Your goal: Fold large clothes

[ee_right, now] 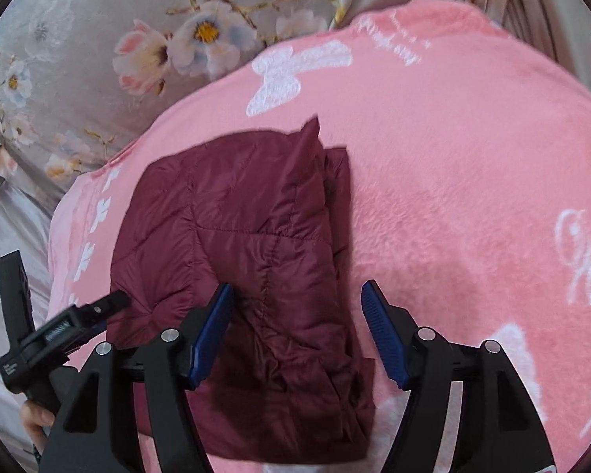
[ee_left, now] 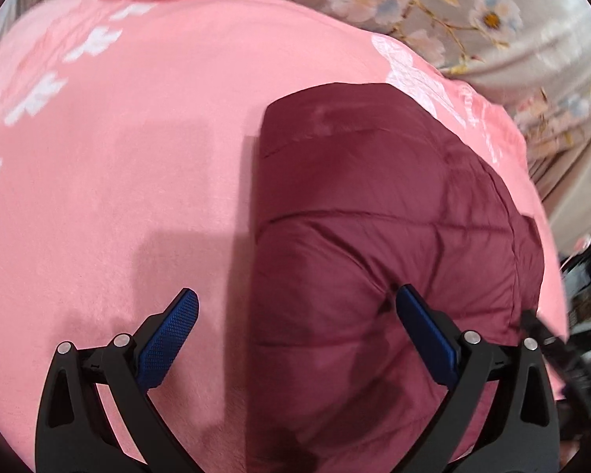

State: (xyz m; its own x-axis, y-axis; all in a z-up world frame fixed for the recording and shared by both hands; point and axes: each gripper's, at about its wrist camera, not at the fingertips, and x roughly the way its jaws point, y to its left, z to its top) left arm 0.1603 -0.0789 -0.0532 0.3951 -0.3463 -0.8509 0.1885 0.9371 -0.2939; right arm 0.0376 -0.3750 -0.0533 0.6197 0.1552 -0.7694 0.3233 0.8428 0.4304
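A dark red quilted jacket (ee_left: 378, 244) lies folded into a compact block on a pink fleece blanket (ee_left: 130, 149). It also shows in the right wrist view (ee_right: 252, 260), with a collar corner sticking up at its far edge. My left gripper (ee_left: 295, 307) is open and empty above the jacket's left edge. My right gripper (ee_right: 295, 299) is open and empty above the jacket's right edge. The left gripper's body (ee_right: 59, 327) shows at the lower left of the right wrist view.
The pink blanket (ee_right: 453, 181) has white butterfly and letter prints. It lies on a grey floral bedsheet (ee_right: 98, 47), which also shows in the left wrist view (ee_left: 472, 12). Dark clutter (ee_left: 587, 295) sits beyond the bed's right edge.
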